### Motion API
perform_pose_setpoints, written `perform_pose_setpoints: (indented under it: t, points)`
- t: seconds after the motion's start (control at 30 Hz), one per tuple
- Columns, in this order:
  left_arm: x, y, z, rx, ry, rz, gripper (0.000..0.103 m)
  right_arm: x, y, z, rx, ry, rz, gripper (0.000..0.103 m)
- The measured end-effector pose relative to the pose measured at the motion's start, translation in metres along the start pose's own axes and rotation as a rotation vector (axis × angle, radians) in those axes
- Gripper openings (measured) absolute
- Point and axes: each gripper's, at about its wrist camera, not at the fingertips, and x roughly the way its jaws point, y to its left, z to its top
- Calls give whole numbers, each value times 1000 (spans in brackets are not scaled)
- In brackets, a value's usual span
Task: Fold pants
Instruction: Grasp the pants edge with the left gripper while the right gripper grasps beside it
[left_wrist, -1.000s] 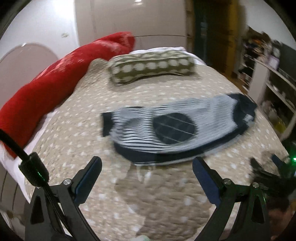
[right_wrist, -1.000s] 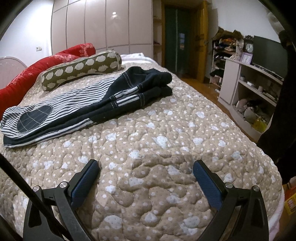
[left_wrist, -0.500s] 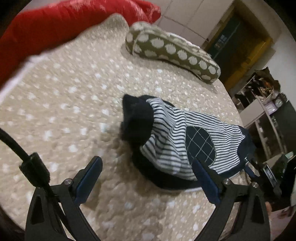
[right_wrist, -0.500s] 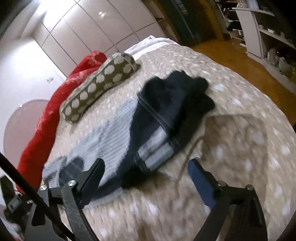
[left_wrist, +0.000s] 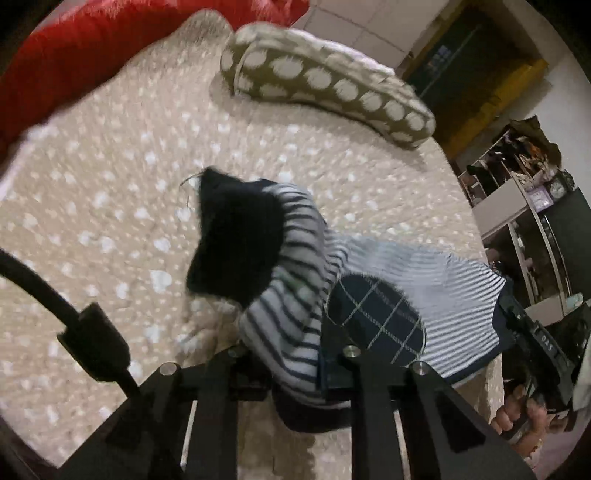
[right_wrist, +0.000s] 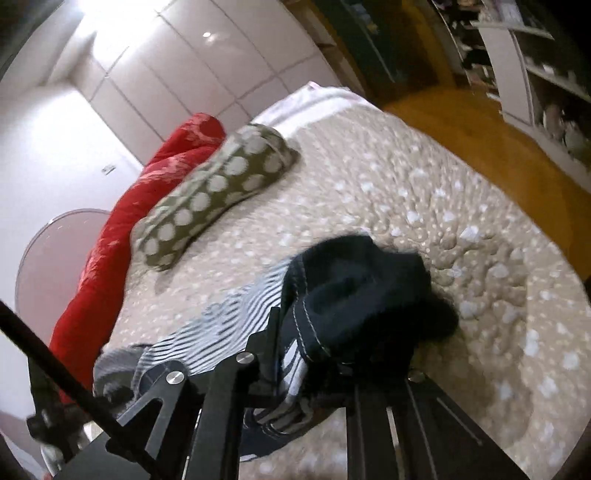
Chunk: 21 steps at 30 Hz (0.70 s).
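Striped grey-and-navy pants (left_wrist: 388, 280) with a dark checked patch lie across the bed. My left gripper (left_wrist: 291, 354) is at the cuff end. Its jaws are closing, with bunched striped cloth pinched between them and the dark cuff (left_wrist: 236, 243) standing up in front. My right gripper (right_wrist: 340, 350) is at the navy waistband end (right_wrist: 362, 291). Its jaws are closing too, and dark cloth is gripped between them and drapes over one finger. The middle of the pants (right_wrist: 218, 332) sags between both ends.
The beige quilted bedspread (left_wrist: 110, 184) spreads all round the pants. An olive spotted bolster (left_wrist: 325, 81) and a red blanket (left_wrist: 92, 48) lie at the far side. Cluttered shelves (left_wrist: 524, 177) and wooden floor (right_wrist: 461, 122) lie past the bed's right edge. A hand (left_wrist: 517, 417) holds the right gripper.
Both grippers came in over the two ends of the pants and went from wide open to closed on cloth. The cuff and waistband ends now bunch up off the bedspread.
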Motion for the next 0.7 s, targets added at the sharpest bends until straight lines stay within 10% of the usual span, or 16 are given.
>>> perform_pose_setpoints:
  t: [0.2,0.5,0.7]
  points:
    - [13,35,-21,-55,29,167,41,-8,-14,-35,-30,67,-130,20]
    - [-48,89,-28,-211,-108,77,43,-59,-23,-66,-53,-28,-176,60]
    - [-34,80,-33,-194,-36,-9,45,-51,-3,-73,-12,89,170,61]
